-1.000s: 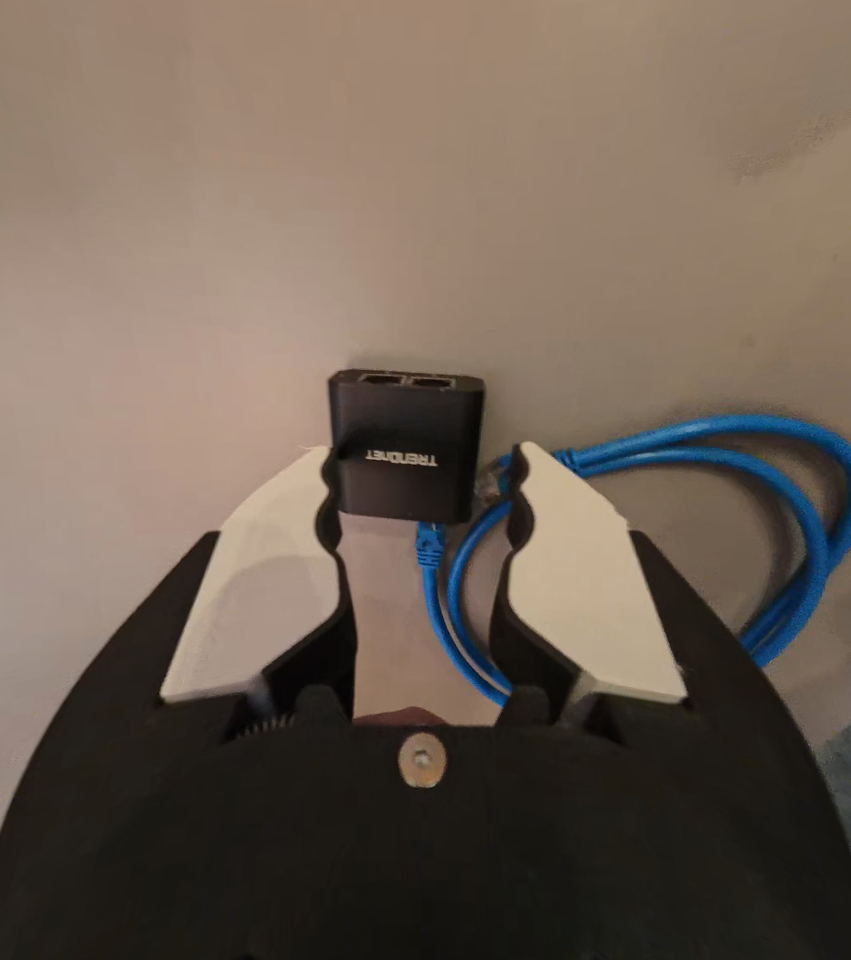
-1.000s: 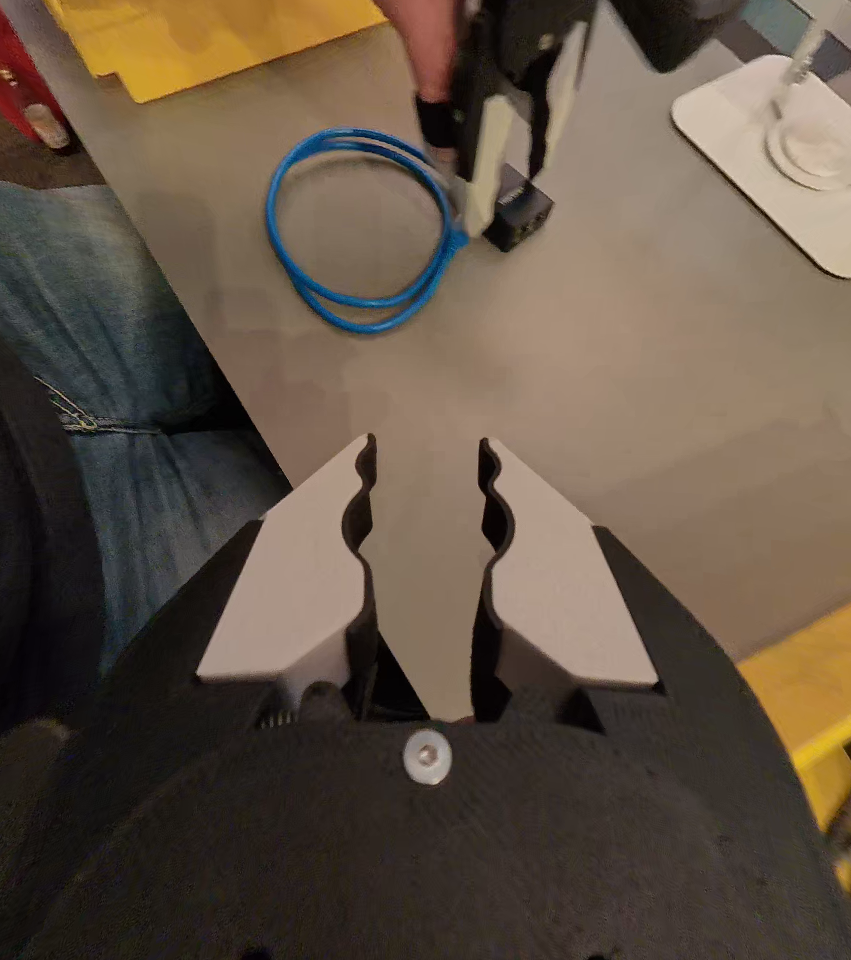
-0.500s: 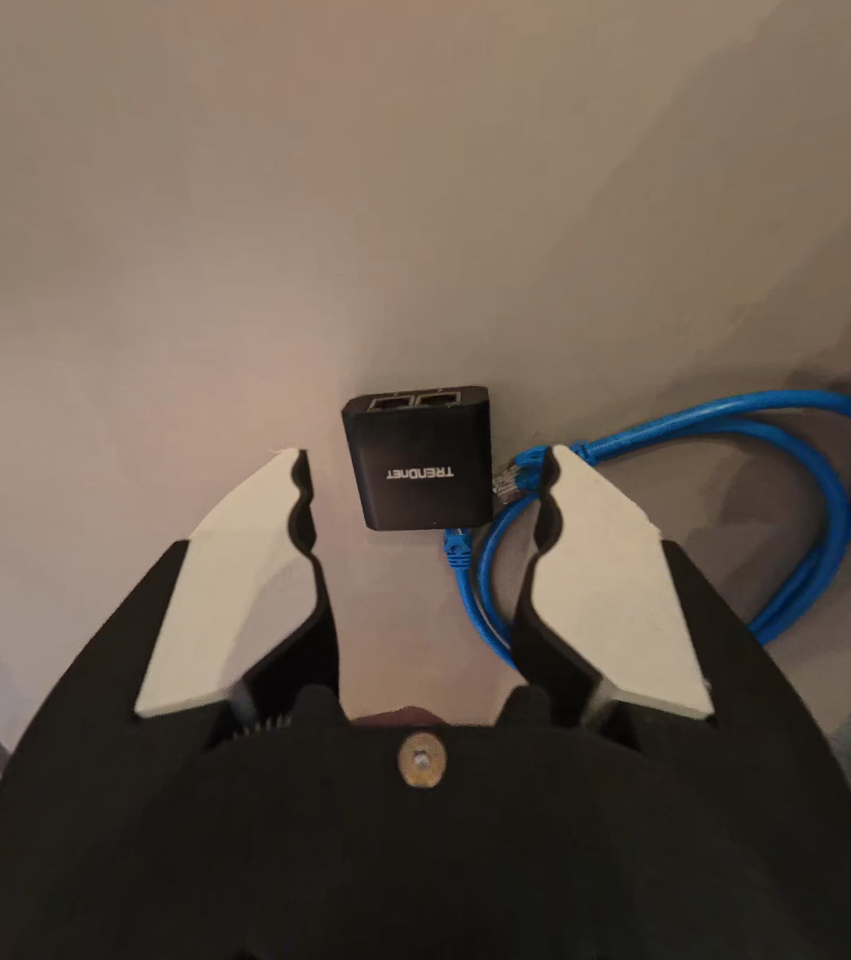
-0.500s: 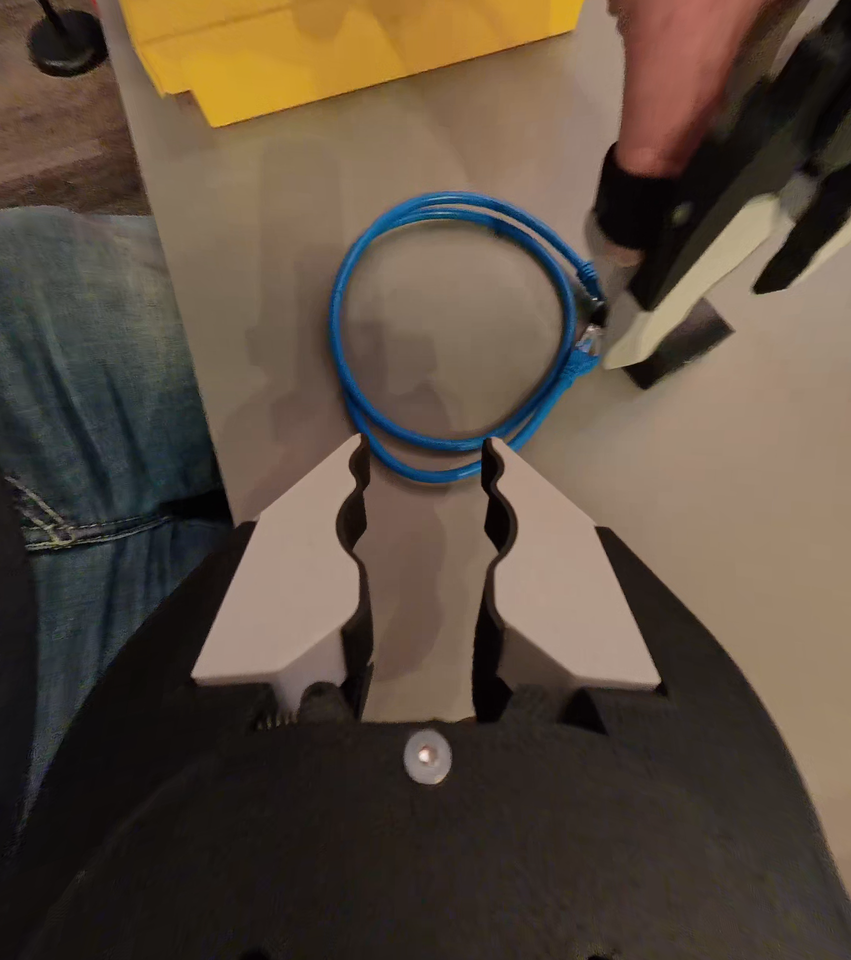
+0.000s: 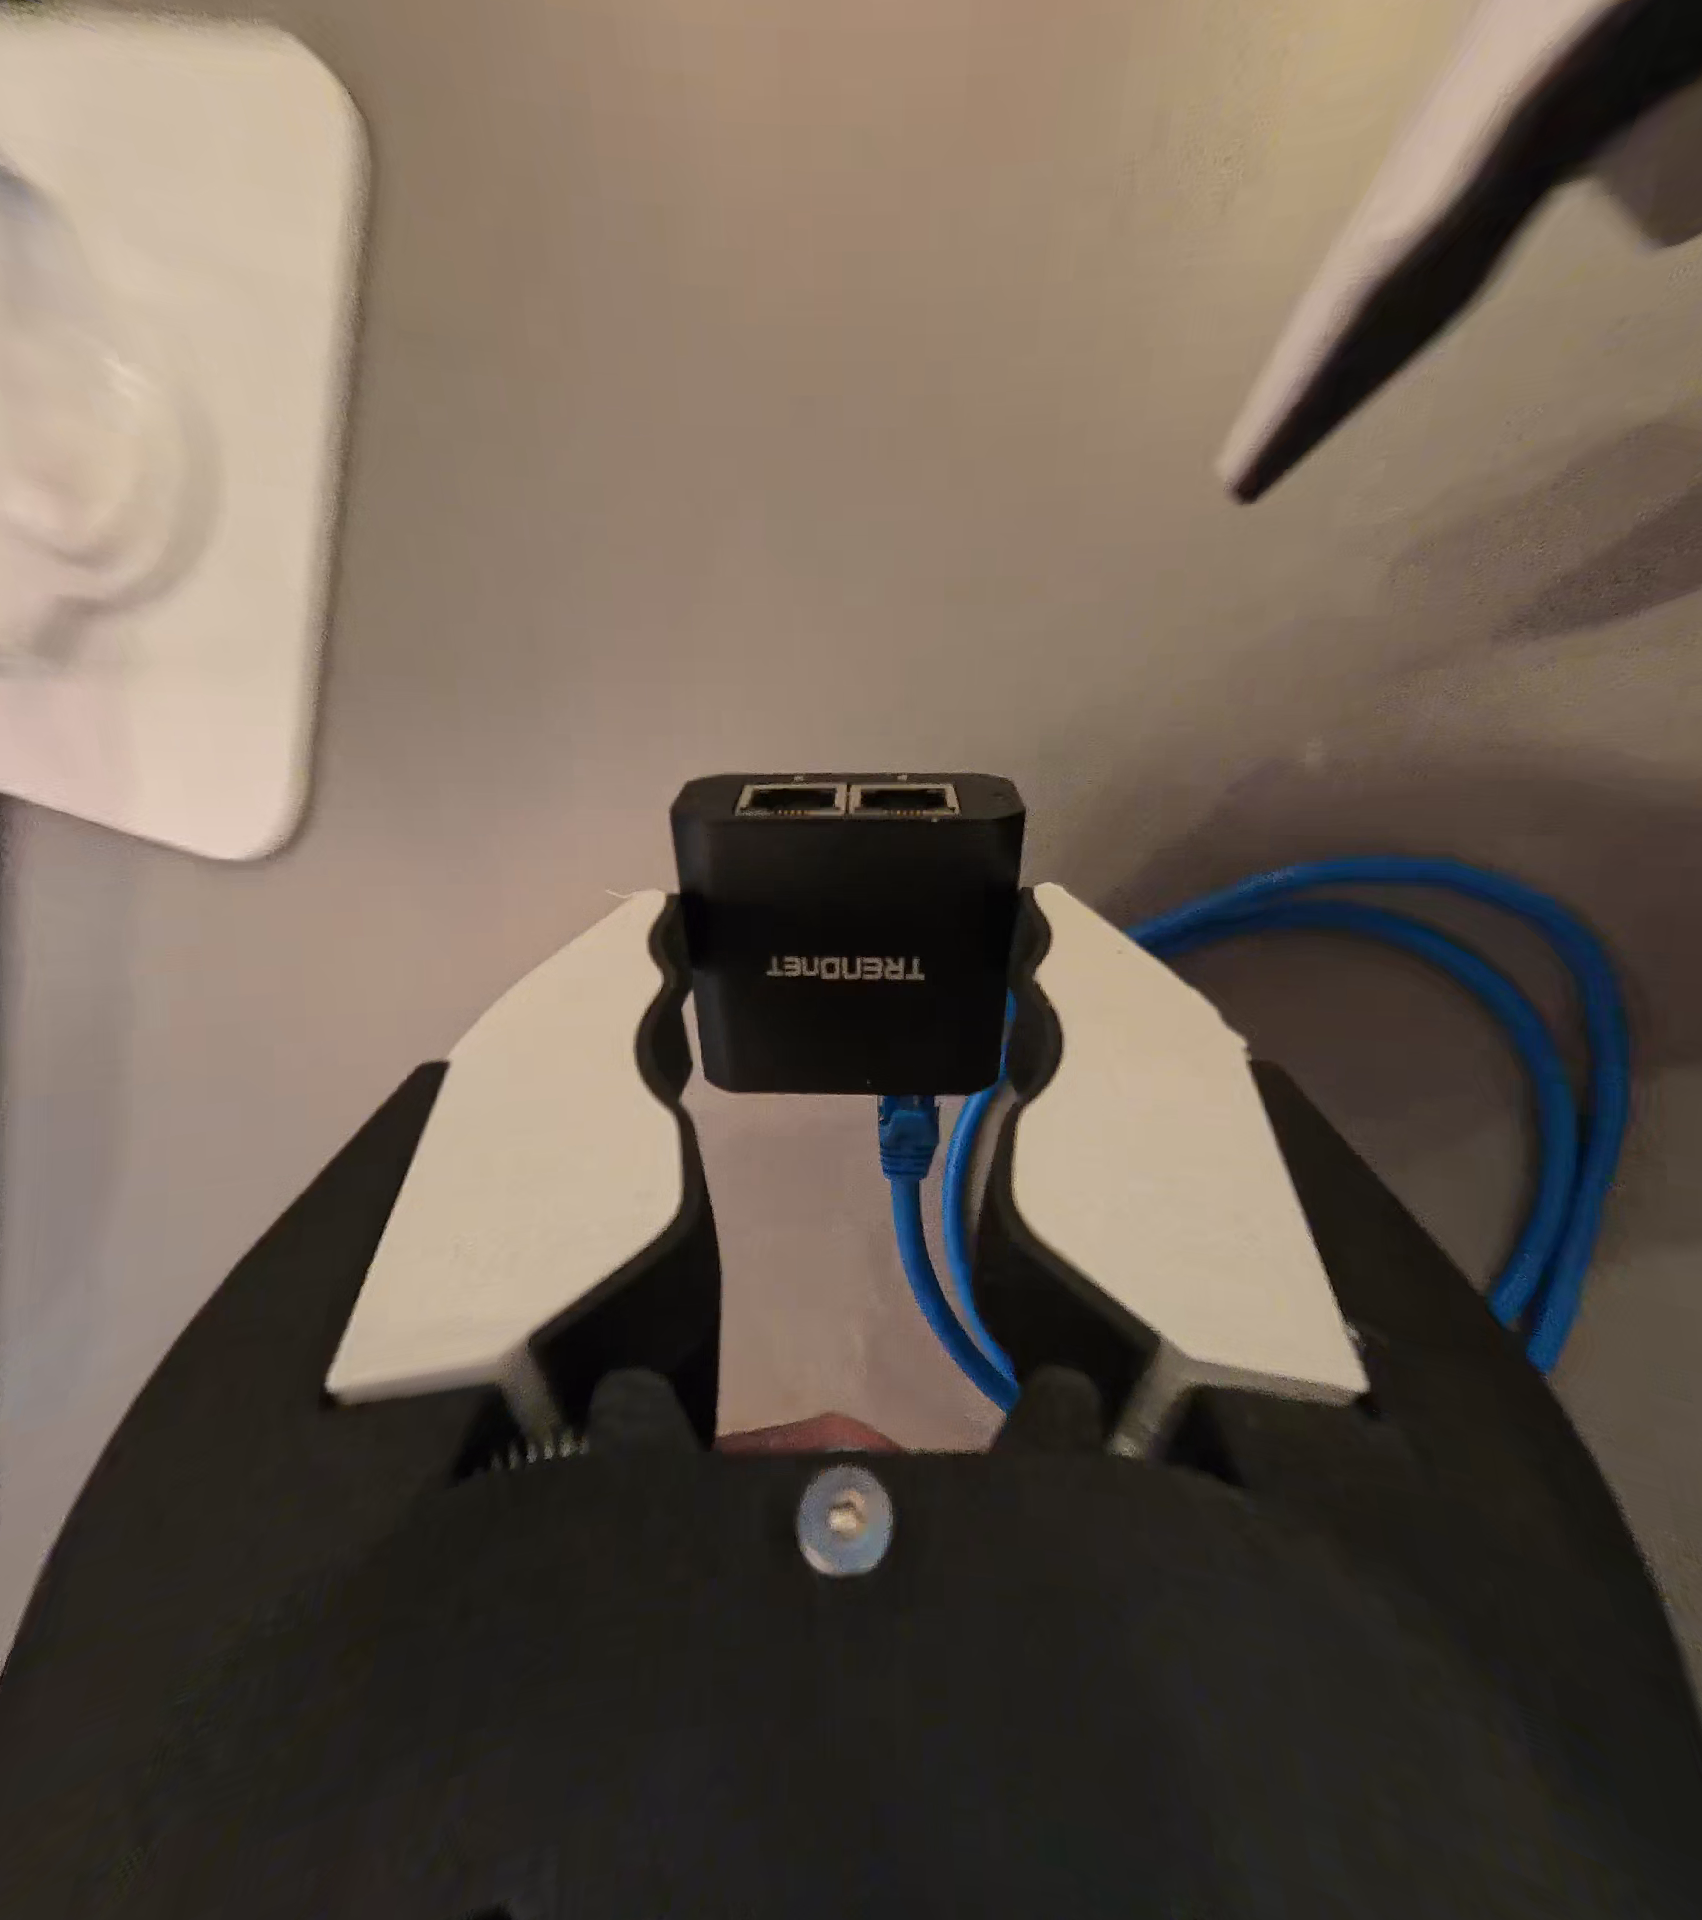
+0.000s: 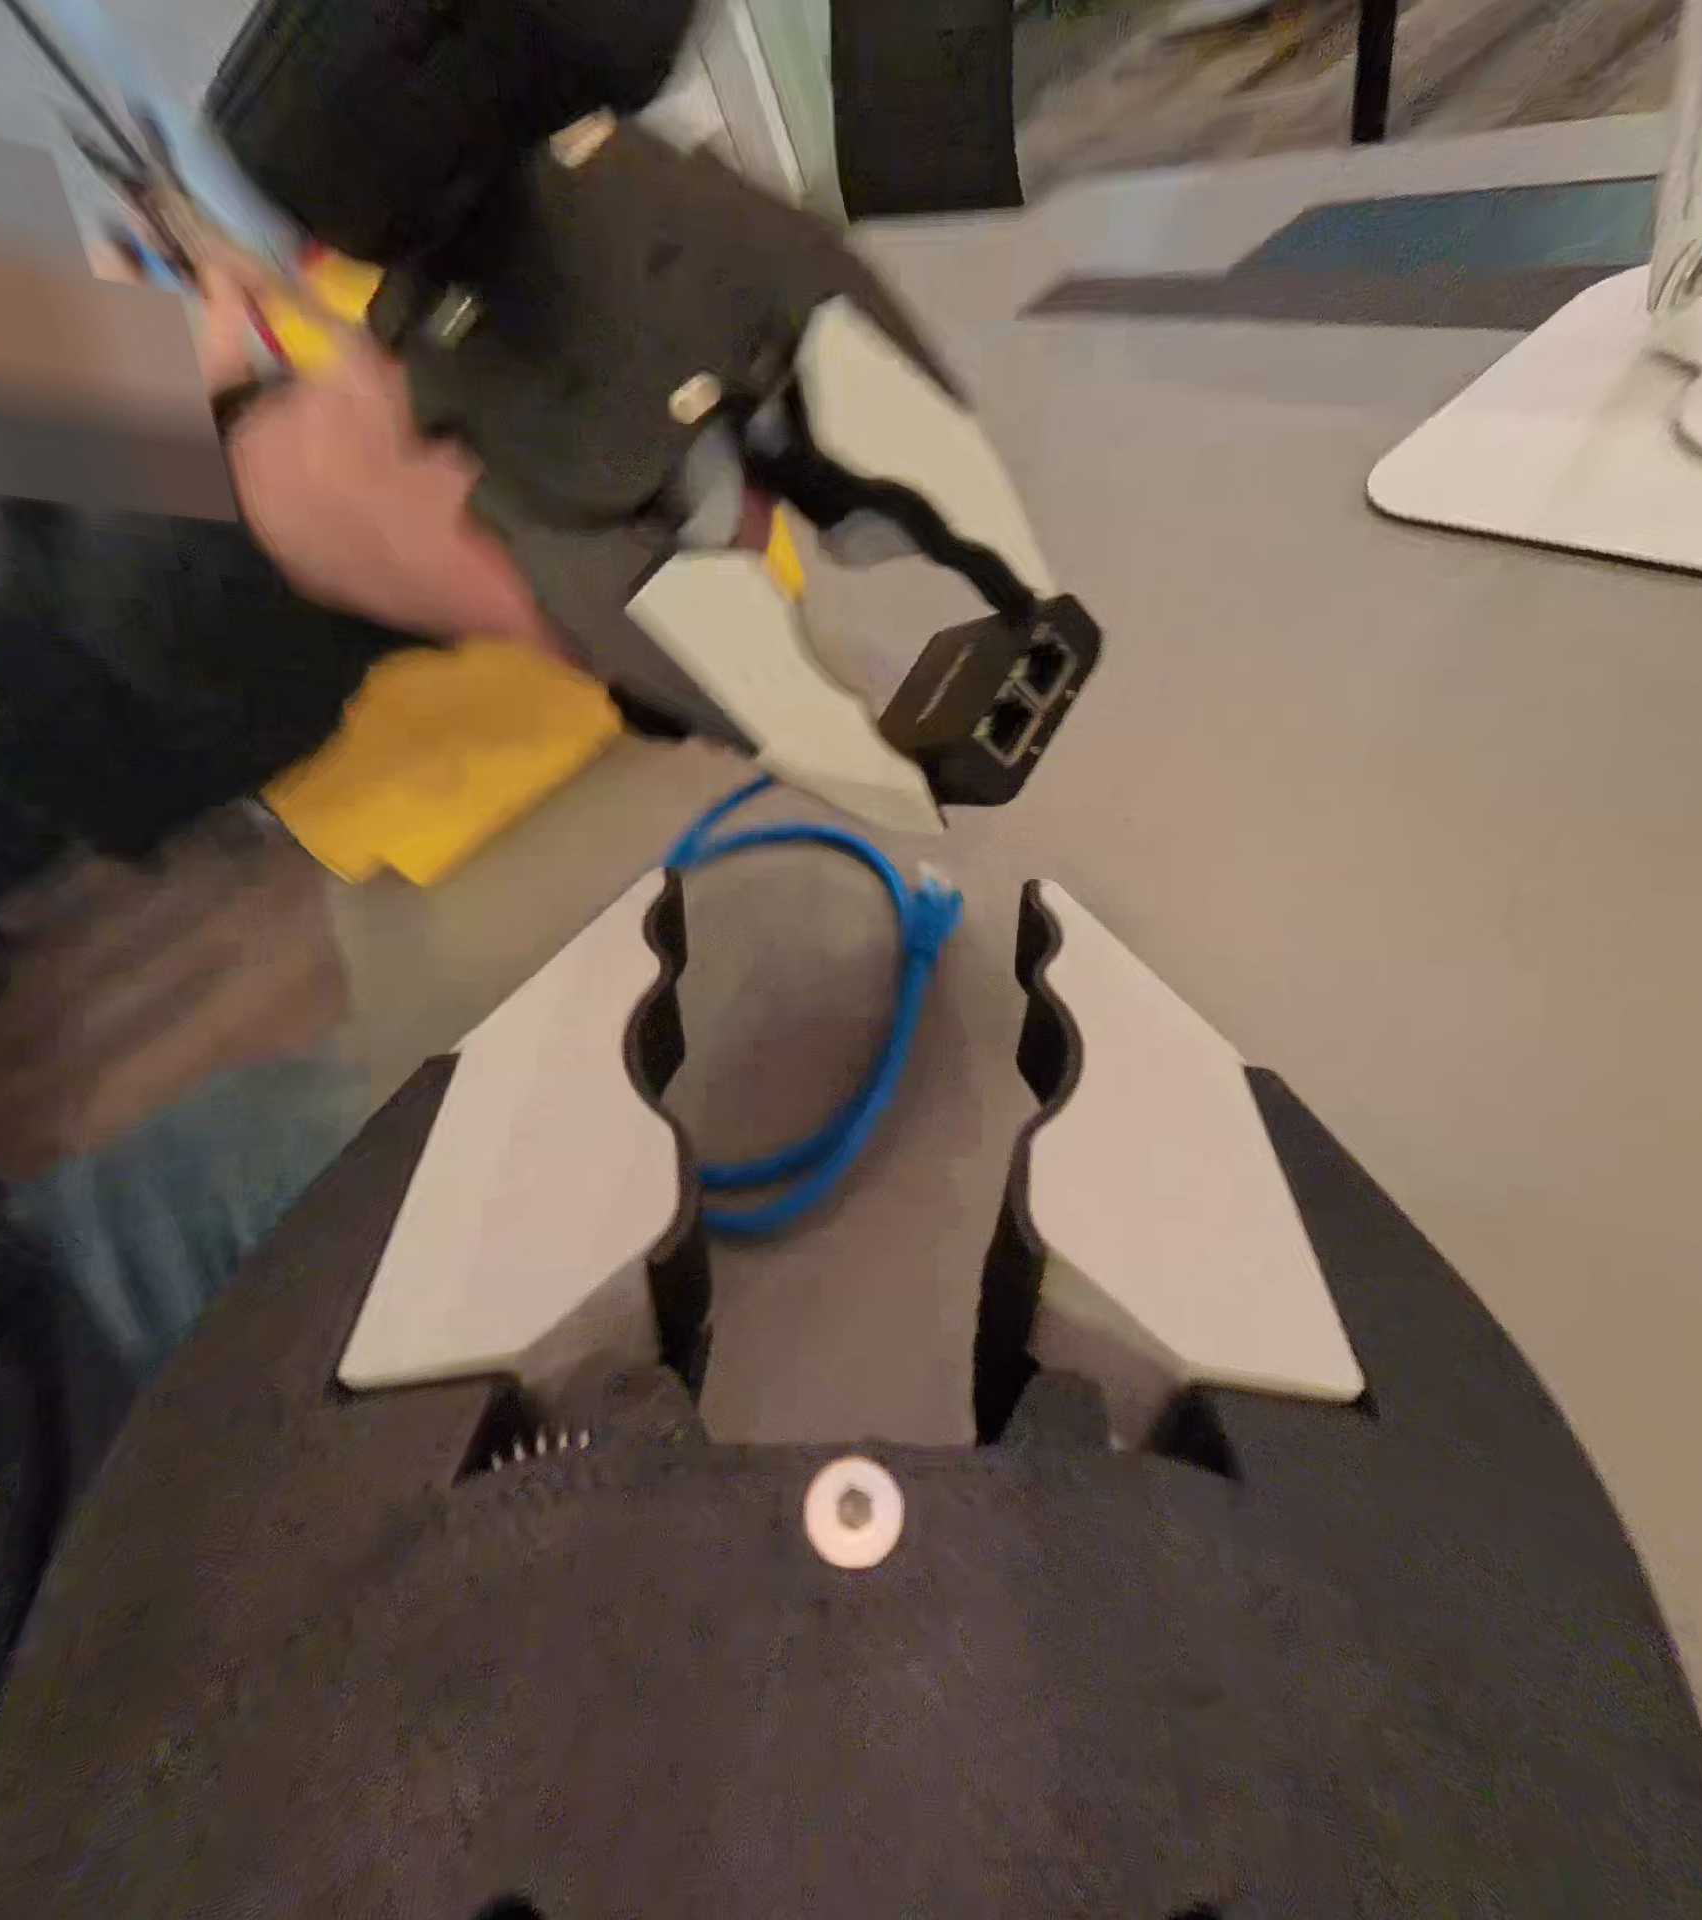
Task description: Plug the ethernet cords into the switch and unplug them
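Note:
My left gripper (image 5: 845,904) is shut on the small black switch (image 5: 845,935) and holds it up off the grey table, its two empty ports facing away from me. The right wrist view shows the same switch (image 6: 992,696) lifted in that gripper (image 6: 982,717). A coiled blue ethernet cord (image 5: 1512,1091) lies on the table below, with one plug (image 5: 904,1132) under the switch. My right gripper (image 6: 852,894) is open and empty, low over the cord (image 6: 826,1143), with a plug (image 6: 933,914) just ahead of its tips. One right fingertip (image 5: 1346,353) shows at the upper right of the left wrist view.
A white stand base sits on the table's far side (image 6: 1574,457), also at the upper left in the left wrist view (image 5: 120,436). Yellow sheets (image 6: 442,758) lie beyond the table's left edge. A person's hand (image 6: 359,520) holds the left gripper.
My left gripper closed on the switch and lifted it off the table. My right gripper swung in over the blue cord and opened wider.

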Available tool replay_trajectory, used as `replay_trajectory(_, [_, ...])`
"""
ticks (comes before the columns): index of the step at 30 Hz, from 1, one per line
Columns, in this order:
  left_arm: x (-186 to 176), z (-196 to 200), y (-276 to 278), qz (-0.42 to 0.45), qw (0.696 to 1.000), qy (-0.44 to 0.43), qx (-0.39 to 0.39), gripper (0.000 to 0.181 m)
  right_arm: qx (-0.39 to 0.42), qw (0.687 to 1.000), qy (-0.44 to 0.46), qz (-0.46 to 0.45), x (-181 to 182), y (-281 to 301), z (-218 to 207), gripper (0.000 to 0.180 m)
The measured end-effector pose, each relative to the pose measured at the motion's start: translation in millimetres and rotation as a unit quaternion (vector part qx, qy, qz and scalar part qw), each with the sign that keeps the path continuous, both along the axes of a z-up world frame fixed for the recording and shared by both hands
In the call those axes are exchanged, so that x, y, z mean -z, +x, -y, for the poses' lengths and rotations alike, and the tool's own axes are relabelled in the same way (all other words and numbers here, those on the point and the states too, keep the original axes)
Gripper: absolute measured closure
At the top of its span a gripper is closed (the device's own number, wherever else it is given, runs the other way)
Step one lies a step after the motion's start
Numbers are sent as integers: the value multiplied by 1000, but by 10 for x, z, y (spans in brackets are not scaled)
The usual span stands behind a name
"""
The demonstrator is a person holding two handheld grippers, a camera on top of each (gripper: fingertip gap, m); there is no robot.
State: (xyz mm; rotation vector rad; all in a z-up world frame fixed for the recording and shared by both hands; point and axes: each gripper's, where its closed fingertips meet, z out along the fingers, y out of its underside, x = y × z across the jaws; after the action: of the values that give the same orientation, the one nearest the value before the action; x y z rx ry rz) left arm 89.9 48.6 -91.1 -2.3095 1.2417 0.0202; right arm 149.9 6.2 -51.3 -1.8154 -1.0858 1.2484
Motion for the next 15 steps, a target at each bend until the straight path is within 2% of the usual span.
replay_trajectory(3, [-358,37,68,-36,992,121,22,122,-19,995,-75,-57,-196,-79,-158,117])
replay_trajectory(6, [-517,144,229,-44,982,177,42,122,-102,979,-153,-84,-285,-279,-11,119])
replay_trajectory(7, [-538,176,269,-50,979,190,49,122,-117,977,-160,-83,-279,-331,26,125])
replay_trajectory(10, [-663,230,348,-43,967,246,58,122,-124,981,-126,-75,-268,-391,52,155])
replay_trajectory(12, [-690,307,369,-30,965,249,71,123,-136,985,-97,-38,-250,-370,106,156])
replay_trajectory(15, [-796,489,386,3,972,213,103,123,-164,985,-5,56,-190,-280,125,157])
